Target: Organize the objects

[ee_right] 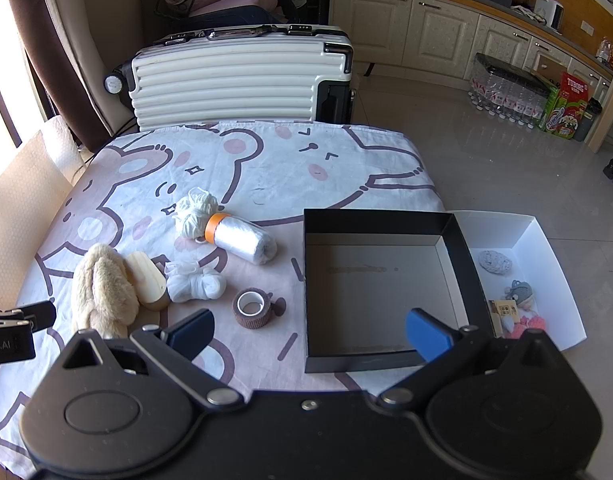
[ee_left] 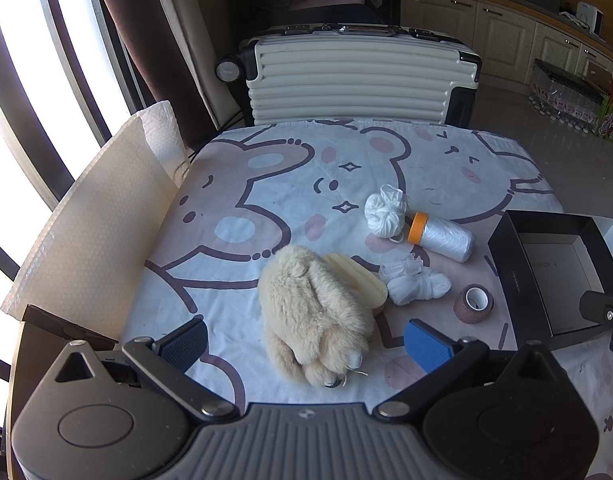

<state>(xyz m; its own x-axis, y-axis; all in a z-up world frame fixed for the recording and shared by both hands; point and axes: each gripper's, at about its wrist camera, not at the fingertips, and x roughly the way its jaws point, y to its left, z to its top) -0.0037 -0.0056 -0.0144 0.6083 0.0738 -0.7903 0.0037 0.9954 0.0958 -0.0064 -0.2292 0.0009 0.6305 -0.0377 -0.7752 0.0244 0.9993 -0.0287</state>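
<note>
A cream plush toy (ee_left: pixel 314 316) lies on the table between the fingers of my open left gripper (ee_left: pixel 306 342); it also shows in the right wrist view (ee_right: pixel 102 292). Behind it lies a wooden piece (ee_left: pixel 362 280). A white yarn ball (ee_left: pixel 386 210), a clear bag roll with an orange end (ee_left: pixel 442 234), a knotted white cloth (ee_left: pixel 414 284) and a brown tape roll (ee_left: pixel 473 303) lie to the right. An open black box (ee_right: pixel 386 288) is empty; my open right gripper (ee_right: pixel 310 334) hovers over its near left corner.
A white tray (ee_right: pixel 534 248) right of the black box holds small knitted items. A white suitcase (ee_right: pixel 242 76) stands behind the table. A foam sheet (ee_left: pixel 90 232) leans at the table's left edge. Bottles and cartons (ee_right: pixel 526 100) stand on the floor.
</note>
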